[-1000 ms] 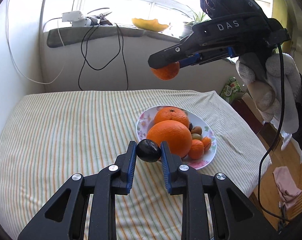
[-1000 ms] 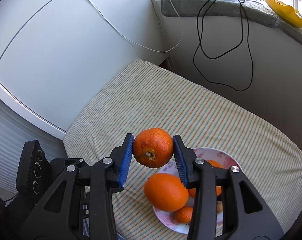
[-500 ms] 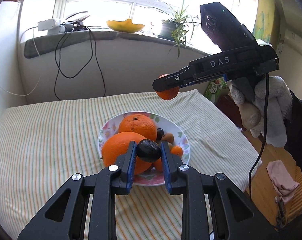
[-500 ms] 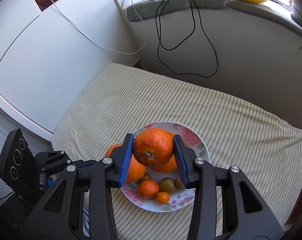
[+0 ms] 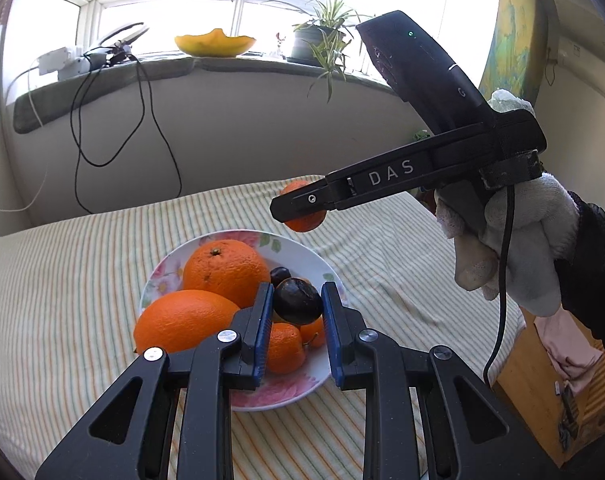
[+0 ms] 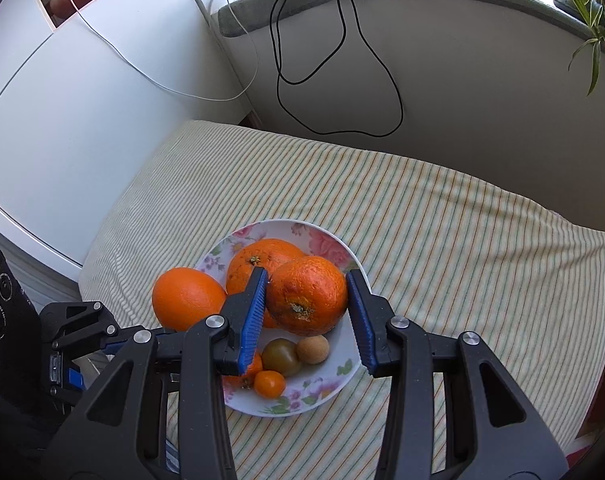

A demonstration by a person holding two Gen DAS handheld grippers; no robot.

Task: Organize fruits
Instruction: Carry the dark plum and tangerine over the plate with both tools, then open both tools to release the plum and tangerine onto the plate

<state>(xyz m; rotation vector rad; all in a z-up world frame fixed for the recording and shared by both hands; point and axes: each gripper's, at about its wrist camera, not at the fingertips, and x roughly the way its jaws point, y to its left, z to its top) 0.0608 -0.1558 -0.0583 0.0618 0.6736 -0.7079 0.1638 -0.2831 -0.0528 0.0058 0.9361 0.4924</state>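
Here, orange (image 6: 306,295) stem-end toward camera, clamped crosswise

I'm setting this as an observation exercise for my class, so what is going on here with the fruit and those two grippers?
A person in white gloves holds a gripper in each hand above a flowered plate of fruit on a striped cloth. The left gripper is clamped on a small dark plum. The right gripper is clamped on a mottled orange. Two large oranges and several small fruits lie on the plate. Neither held fruit has been set down.
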